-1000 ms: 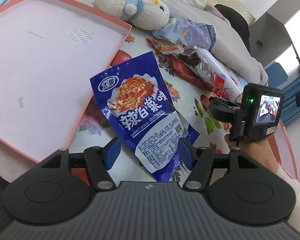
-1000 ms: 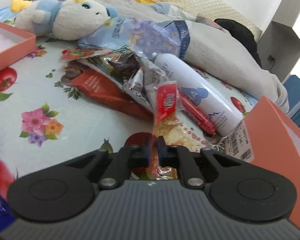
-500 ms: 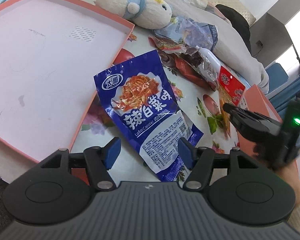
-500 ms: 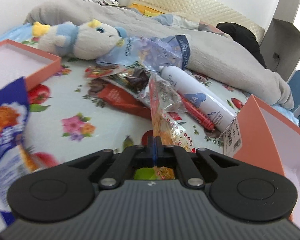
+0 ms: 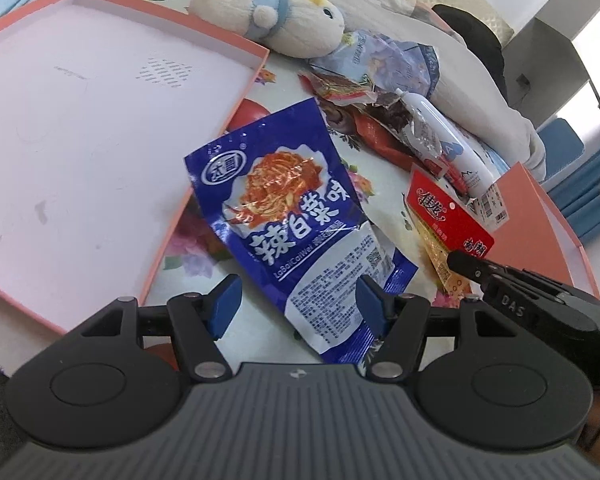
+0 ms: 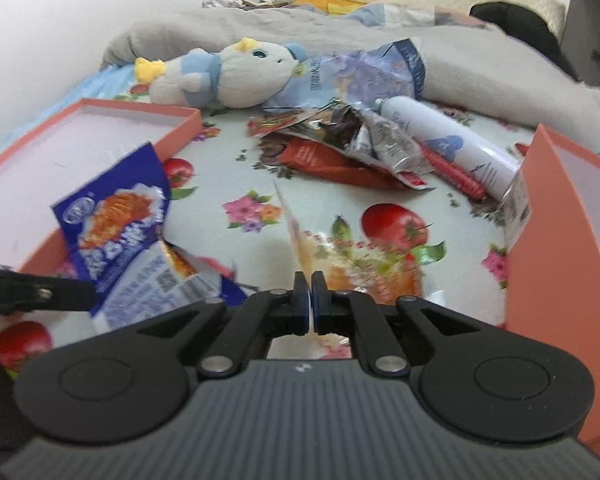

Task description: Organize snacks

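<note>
Right gripper (image 6: 310, 300): jaws have just eased apart slightly, yet the pads pinch the edge of the red-topped packet (image 5: 448, 216), which stands on edge out toward 12 o'clock from the fingertips. In the left wrist view this packet hangs at 3 o'clock of the blue pouch (image 5: 296, 216), its long axis running from 11 o'clock to 5 o'clock.

Left gripper (image 5: 298, 304): jaws spread. The blue pouch sits between the pads; whether the right pad touches it I cannot tell. Its long axis runs from 11 to 5 o'clock, upper end over the corner of the pink tray (image 5: 100, 128).

Key relation, as a judgement: the tray lies at 10 o'clock of both packets, and the left gripper is nearer to it. A second pink box (image 6: 560, 240) stands at 3 o'clock of the right gripper, just beside it.

Counts:
- grippers: two
- packets held or framed: two
- pink boxes: two
- white bottle (image 6: 452, 144): one
- plush toy (image 6: 228, 76): one
- snack heap (image 6: 340, 140) at 12 o'clock: several wrappers, number unclear
</note>
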`<act>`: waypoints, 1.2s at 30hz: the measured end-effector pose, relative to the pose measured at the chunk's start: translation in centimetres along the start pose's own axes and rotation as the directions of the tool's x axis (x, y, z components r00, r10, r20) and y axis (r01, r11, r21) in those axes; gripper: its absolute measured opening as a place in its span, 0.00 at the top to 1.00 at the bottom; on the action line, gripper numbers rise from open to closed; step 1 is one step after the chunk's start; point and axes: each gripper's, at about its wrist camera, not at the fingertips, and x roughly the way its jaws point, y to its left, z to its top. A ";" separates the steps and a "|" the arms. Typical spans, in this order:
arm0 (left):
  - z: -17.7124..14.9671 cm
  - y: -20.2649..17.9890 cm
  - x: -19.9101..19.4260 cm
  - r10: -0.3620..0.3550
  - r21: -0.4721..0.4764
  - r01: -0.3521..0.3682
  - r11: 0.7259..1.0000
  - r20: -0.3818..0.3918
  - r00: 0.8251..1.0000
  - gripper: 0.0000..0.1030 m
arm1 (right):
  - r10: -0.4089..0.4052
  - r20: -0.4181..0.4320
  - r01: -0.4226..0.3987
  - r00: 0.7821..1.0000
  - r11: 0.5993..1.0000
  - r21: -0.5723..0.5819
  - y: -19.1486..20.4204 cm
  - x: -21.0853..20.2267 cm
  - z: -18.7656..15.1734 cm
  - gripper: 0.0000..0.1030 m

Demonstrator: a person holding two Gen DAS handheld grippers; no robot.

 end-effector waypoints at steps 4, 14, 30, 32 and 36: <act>0.1 -0.7 0.9 0.009 0.012 -0.009 1.000 -0.021 1.000 0.27 | 0.025 0.022 -0.025 0.999 0.999 0.030 -0.7 -1.2 0.1 0.42; 0.0 -2.1 2.7 0.052 0.062 -0.050 0.997 -0.038 0.998 0.16 | -0.023 0.054 0.017 0.998 0.995 0.099 -3.2 -1.4 0.6 0.30; 0.1 -2.9 3.5 0.079 0.093 -0.077 0.993 -0.019 0.997 0.10 | 0.031 0.105 -0.051 0.994 0.979 0.195 -4.7 -3.2 3.5 0.18; 0.1 -3.0 3.7 0.086 0.104 -0.084 0.991 -0.013 0.996 0.10 | 0.021 0.120 -0.046 0.993 0.977 0.206 -4.8 -3.4 3.7 0.17; 0.1 -3.3 4.0 0.101 0.134 -0.101 0.986 0.005 0.995 0.10 | -0.058 0.040 0.048 0.998 0.975 0.217 -5.2 -0.8 2.9 0.17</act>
